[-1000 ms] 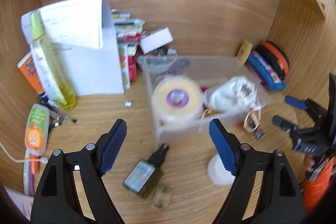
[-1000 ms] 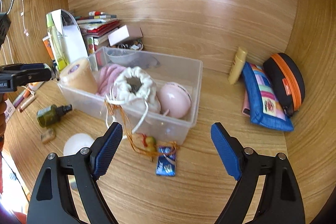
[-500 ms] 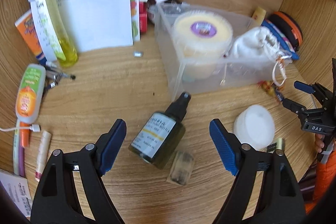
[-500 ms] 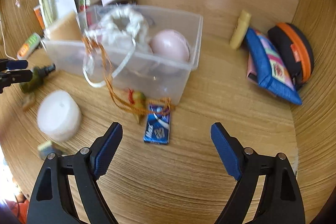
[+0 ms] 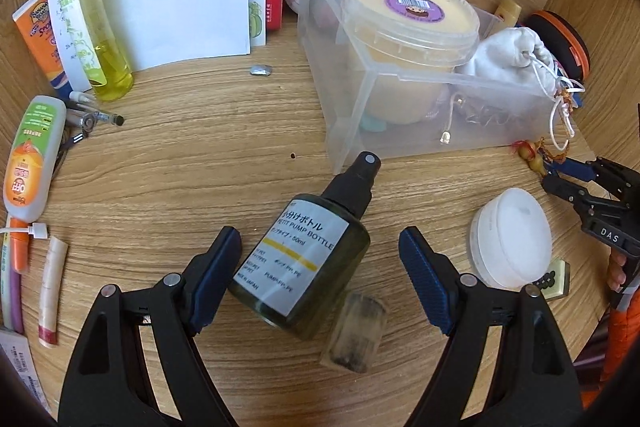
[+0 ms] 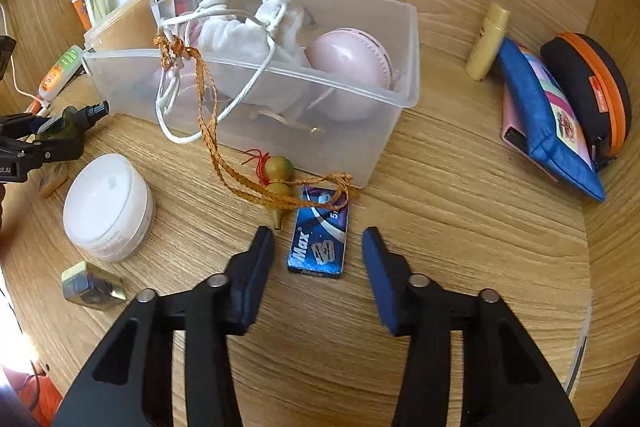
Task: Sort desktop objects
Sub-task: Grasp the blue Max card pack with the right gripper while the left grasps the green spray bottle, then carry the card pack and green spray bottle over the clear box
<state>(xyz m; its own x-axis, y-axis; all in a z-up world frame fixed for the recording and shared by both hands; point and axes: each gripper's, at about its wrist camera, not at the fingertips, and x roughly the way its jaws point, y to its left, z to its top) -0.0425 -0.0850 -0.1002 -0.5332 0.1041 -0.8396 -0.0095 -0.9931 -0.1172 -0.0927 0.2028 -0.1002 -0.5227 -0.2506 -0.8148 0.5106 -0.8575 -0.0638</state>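
While the right tool (image 6: pixel 318 247) closes, the blue packet (image 6: pixel 319 233) lies flat between.

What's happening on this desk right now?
A person sorting desk clutter holds two tools. The left hand-held gripper is open around a dark green pump bottle lying on the desk. The right hand-held gripper is closing, jaws either side of a blue Max packet, pads not touching it. The clear bin sits behind.

Wooden desk (image 5: pixel 208 155) with clear bin (image 6: pixel 384 95), pump bottle (image 5: pixel 308 255), white jar (image 6: pixel 106 207)
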